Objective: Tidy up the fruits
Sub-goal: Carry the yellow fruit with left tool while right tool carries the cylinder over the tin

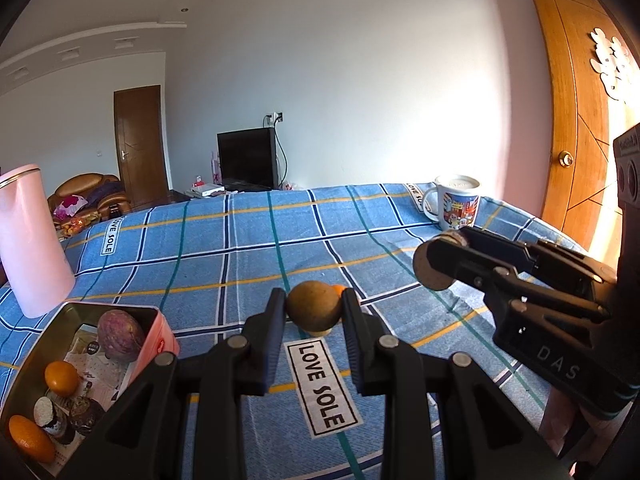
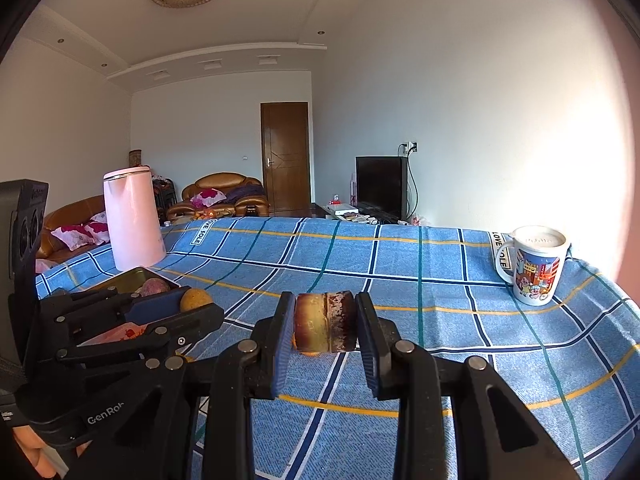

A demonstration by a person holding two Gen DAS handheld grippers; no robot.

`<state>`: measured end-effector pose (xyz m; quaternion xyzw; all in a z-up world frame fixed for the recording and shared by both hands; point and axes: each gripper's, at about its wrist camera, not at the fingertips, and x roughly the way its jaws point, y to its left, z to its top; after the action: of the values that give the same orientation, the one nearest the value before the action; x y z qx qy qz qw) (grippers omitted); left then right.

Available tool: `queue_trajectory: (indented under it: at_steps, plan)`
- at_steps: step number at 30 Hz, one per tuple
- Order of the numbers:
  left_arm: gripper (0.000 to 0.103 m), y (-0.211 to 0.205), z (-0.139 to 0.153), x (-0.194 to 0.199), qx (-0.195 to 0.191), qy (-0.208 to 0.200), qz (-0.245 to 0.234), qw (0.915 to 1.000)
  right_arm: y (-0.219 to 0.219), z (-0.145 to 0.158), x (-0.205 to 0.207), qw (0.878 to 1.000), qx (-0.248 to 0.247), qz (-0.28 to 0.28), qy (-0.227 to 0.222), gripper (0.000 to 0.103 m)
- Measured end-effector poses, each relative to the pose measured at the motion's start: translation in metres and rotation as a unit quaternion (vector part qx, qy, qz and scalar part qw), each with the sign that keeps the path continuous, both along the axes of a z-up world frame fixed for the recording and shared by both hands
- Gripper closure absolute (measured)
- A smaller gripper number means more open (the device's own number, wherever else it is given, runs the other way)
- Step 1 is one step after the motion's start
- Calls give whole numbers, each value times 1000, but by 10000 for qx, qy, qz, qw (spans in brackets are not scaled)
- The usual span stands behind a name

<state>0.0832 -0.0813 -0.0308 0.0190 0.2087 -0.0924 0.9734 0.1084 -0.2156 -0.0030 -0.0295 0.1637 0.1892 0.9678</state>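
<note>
My left gripper point(image 1: 314, 310) is shut on a round brown fruit point(image 1: 314, 305), held just above the blue checked tablecloth point(image 1: 248, 252). A small orange fruit point(image 1: 339, 289) peeks out behind it. My right gripper point(image 2: 325, 320) is shut on a brownish, flat-sided piece of fruit point(image 2: 324, 322) and shows at the right of the left wrist view point(image 1: 434, 258). A pink tin point(image 1: 158, 338) at lower left holds a purple fruit point(image 1: 120, 333), two orange fruits point(image 1: 61, 378) and dark pieces. The left gripper with its fruit point(image 2: 195, 299) shows left in the right wrist view.
A pink kettle point(image 1: 30, 240) stands behind the tin at the left. A printed mug point(image 1: 458, 202) stands at the far right corner of the table, near a wooden door point(image 1: 568, 120). A TV and sofa lie beyond the table.
</note>
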Motion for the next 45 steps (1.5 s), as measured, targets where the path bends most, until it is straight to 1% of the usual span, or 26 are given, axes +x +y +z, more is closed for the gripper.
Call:
queue_trajectory:
  at_steps: [5, 10, 15, 21, 27, 33, 38, 45]
  plan:
    - [74, 11, 0, -4, -50, -3, 32, 10000, 5, -1, 4, 9999, 31, 64, 104, 71]
    - [74, 32, 0, -8, -142, 33, 166, 9998, 23, -3, 8, 9994, 22, 250, 230, 71]
    - [74, 70, 3, -14, -266, 76, 514, 9983, 54, -4, 12, 9974, 76, 601, 402, 71]
    - [74, 122, 11, -20, -412, 138, 978, 9943, 100, 4, 16, 9919, 150, 1136, 552, 71]
    - [74, 169, 13, -14, -453, 283, 1417, 9885, 156, 8, 12, 9850, -91, 1636, 534, 71]
    - [74, 195, 4, -1, -650, 627, 1463, 9851, 199, -3, 12, 9788, -349, 1906, 657, 71]
    - [74, 209, -5, 4, -714, 793, 1525, 9825, 215, -13, 17, 9752, -470, 1985, 859, 71]
    - [74, 219, -10, 8, -690, 862, 1621, 9806, 234, -26, 22, 9707, -755, 2026, 1047, 71]
